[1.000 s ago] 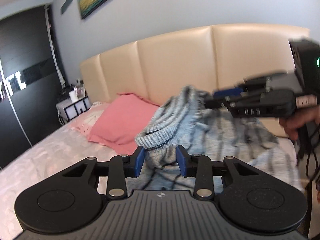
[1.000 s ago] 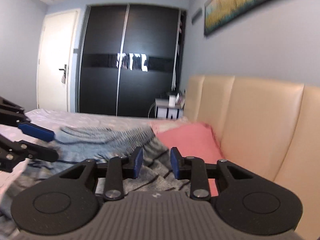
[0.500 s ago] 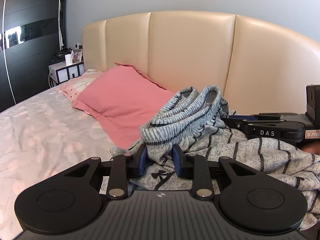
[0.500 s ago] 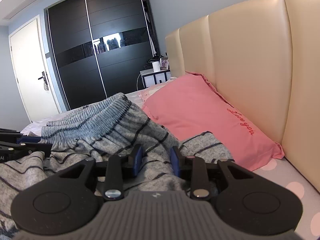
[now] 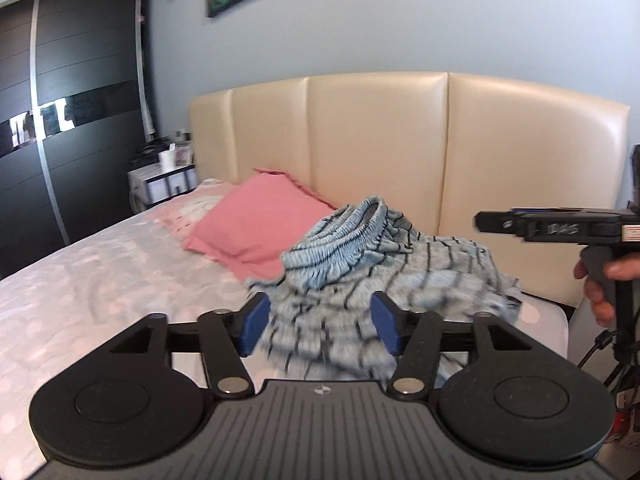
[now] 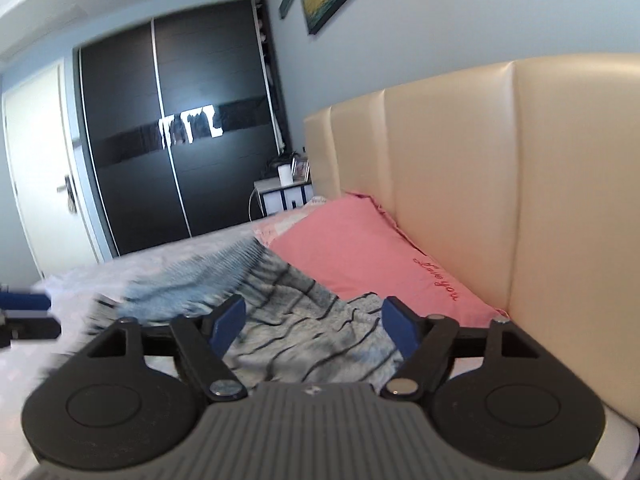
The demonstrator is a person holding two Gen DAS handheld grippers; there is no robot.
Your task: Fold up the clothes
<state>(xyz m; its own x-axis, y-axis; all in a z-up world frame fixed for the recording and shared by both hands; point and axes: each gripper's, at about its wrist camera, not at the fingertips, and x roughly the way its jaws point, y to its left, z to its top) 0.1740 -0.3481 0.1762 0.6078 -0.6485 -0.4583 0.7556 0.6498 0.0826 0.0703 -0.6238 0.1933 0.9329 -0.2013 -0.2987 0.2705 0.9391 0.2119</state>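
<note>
A grey knit garment with dark stripes and a ribbed waistband (image 5: 352, 240) lies in a loose heap on the bed, near the headboard. My left gripper (image 5: 320, 326) stands open just above its near edge, and cloth shows between the blue pads without being pinched. The right gripper (image 6: 314, 326) is open too, over the striped garment (image 6: 288, 308). In the left wrist view the right gripper (image 5: 480, 222) appears side-on at the right, held by a hand (image 5: 608, 280). The left gripper's blue tip (image 6: 24, 302) shows at the left edge of the right wrist view.
A pink pillow (image 5: 256, 220) lies against the cream padded headboard (image 5: 376, 140), left of the garment. The bed has a pale patterned sheet (image 5: 100, 280). A white nightstand (image 5: 164, 186) stands beyond the bed, beside a dark sliding wardrobe (image 6: 176, 140) and a white door (image 6: 40, 168).
Both grippers were shut on the garment and have now opened and let it go. They pulled back and upward, and the garment dropped into a heap on the bed.
</note>
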